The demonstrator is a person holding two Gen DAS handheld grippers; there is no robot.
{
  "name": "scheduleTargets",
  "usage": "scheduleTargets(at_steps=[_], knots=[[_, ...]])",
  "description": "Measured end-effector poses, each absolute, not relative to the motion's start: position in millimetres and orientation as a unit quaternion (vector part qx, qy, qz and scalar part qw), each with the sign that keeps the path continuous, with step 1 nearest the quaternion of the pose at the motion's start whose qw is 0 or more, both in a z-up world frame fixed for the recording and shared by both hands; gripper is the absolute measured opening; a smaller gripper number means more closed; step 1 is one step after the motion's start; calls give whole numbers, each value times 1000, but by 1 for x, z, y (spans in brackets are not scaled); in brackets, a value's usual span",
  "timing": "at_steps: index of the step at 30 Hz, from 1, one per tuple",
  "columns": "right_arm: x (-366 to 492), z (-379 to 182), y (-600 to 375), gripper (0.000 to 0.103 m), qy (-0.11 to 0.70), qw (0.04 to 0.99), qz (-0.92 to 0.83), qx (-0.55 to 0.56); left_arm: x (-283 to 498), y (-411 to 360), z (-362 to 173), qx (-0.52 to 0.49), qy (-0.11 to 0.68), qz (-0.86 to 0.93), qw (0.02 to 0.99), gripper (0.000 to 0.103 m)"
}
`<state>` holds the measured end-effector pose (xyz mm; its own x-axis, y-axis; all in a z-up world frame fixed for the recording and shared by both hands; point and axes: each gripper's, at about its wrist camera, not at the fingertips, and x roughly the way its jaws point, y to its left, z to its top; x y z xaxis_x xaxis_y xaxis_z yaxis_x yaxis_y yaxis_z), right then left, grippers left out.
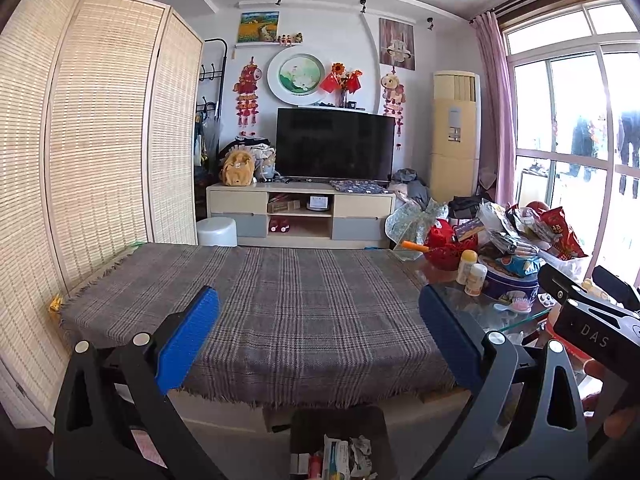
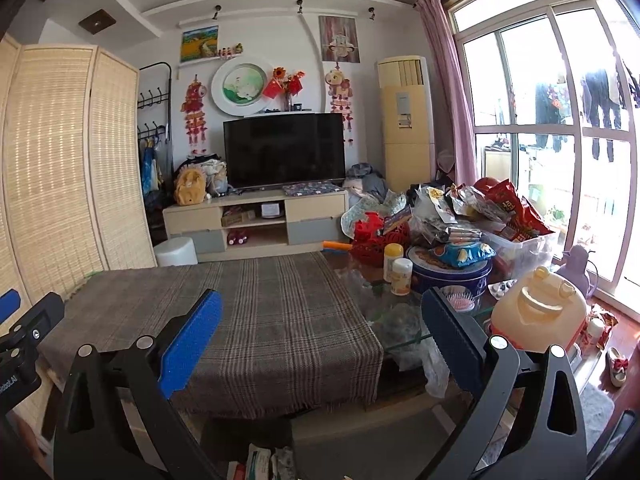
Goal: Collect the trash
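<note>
Left wrist: crumpled trash in bin (wrappers, paper).

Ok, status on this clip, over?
Left gripper and right gripper both open, empty. Trash bin below table edge, wrappers inside. Plaid cloth bare; nothing in the way.

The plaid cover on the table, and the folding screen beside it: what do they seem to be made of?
The plaid cover looks like woven cloth, perhaps wool, with a matte surface and a frayed fringe along its edge. The folding screen seems to be fine bamboo or reed slats in pale wooden frames; thin horizontal strips show.
</note>
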<state>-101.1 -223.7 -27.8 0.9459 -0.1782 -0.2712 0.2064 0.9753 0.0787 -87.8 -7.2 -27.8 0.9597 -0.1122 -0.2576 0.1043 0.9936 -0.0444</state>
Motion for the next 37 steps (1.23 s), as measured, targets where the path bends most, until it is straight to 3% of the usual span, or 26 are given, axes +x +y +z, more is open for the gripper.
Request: scheduleTargets(at_steps=[37], knots=[[-99,-32,-225,100,143,984,-93,59,-81,-4,-31,-25,159,-51,986,95]])
